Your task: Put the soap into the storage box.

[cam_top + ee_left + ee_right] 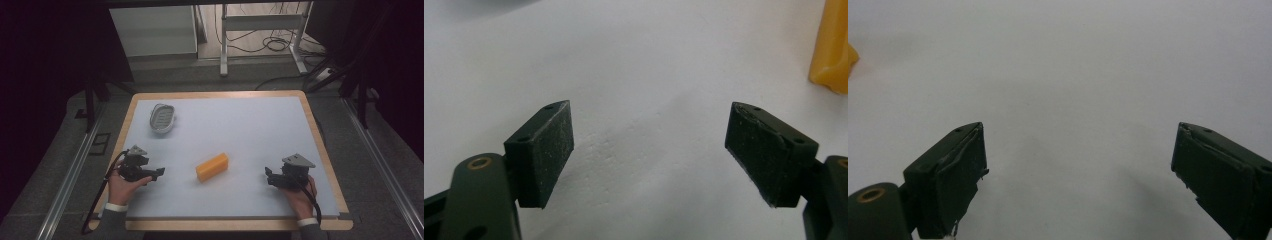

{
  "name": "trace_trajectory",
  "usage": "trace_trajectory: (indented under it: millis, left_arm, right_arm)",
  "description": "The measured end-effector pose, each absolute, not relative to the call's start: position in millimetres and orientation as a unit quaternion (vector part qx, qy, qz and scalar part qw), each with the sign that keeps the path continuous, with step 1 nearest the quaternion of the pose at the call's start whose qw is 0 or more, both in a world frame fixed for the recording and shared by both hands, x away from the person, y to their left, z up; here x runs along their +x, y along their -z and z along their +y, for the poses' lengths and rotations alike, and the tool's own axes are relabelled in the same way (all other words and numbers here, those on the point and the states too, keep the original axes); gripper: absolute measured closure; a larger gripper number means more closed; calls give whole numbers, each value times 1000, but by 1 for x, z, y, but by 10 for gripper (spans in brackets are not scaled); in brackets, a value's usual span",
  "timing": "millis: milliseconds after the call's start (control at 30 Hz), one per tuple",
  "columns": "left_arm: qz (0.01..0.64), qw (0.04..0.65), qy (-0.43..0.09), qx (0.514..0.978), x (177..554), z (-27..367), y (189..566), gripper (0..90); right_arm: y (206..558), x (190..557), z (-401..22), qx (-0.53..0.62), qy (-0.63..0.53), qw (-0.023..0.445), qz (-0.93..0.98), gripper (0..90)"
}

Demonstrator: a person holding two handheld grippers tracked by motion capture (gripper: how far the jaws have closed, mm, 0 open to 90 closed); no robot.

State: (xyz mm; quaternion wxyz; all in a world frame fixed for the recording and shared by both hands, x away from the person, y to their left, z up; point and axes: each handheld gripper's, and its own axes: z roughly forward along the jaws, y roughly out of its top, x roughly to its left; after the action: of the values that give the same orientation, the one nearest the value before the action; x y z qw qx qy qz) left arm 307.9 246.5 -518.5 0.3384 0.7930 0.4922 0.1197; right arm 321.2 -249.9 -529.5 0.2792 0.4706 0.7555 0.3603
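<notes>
High view: orange block (212, 167) lies flat on the pale blue mat (250, 130), a bit below mat centre, long axis running from 8 o'clock up to 2 o'clock. Nothing touches it.

Left gripper (159, 172) sits at roughly 9 o'clock from the block, near but apart, low over the mat, jaws pointing toward 3 o'clock at the block. Left hand (121, 187) wraps it from below, white cuff at the wrist. Jaws apart, nothing between them. In the left gripper view the gripper (649, 150) shows both black pads spread wide over bare mat, and the block (831, 47) is at the 2 o'clock edge of that view, beyond the right-hand pad, not touching it.

Right gripper (268, 176) sits at about 3 o'clock from the block, farther off than the left one, jaws pointing toward 9 o'clock. Right hand (299, 195) holds it from behind, cable looping round the wrist. Jaws apart, holding nothing. In the right gripper view the gripper (1078, 165) shows pads wide open over mat, with a sliver of the block (851, 59) at the 10 o'clock edge.

Grey oval dish (163, 118) with a ribbed inside rests on the mat at 11 o'clock from the block, well apart, near the mat's far left corner.

Mat lies on a wooden table (320, 145), light wood rim showing all round.
</notes>
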Motion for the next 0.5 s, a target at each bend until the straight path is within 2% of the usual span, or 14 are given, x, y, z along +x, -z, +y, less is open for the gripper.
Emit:
trace_trajectory:
  millis: [500]
  left_arm:
    - [491,343,-121,791,307,249,517,205]
  right_arm:
    - [529,321,-254,481,-373,275,744,77]
